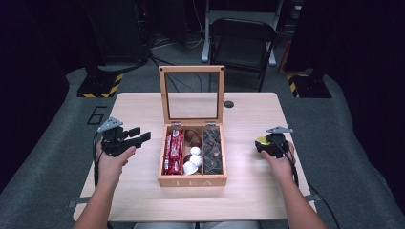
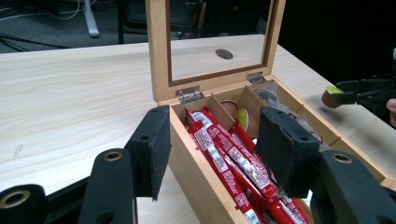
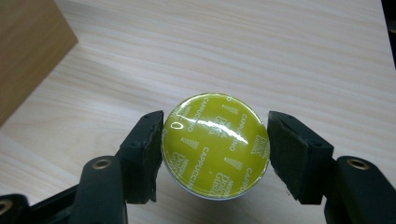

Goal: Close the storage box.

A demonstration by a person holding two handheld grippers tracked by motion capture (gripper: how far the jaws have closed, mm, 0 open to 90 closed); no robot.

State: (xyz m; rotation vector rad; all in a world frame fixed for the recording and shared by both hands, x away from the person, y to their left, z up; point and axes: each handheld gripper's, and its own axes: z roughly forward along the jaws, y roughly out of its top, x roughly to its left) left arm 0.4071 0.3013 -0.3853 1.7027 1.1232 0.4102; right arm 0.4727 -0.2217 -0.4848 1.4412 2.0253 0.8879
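Capsule [image 3: 215,145] clamped in right hand-held gripper [image 3: 215,148] should be lowered flat onto counter [image 3: 233,51] beneath before release; left hand-held gripper [image 2: 210,149] gapes empty.

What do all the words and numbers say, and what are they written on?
"TEA": front of the wooden box.
"CAPPUCCINO" and "Dolce Gusto", repeated around the yellow lid of the coffee pod held between the pads of the right hand-held gripper.
"6": on the grey floor left of the table.
Red packets in the box: white labels, too small to read.
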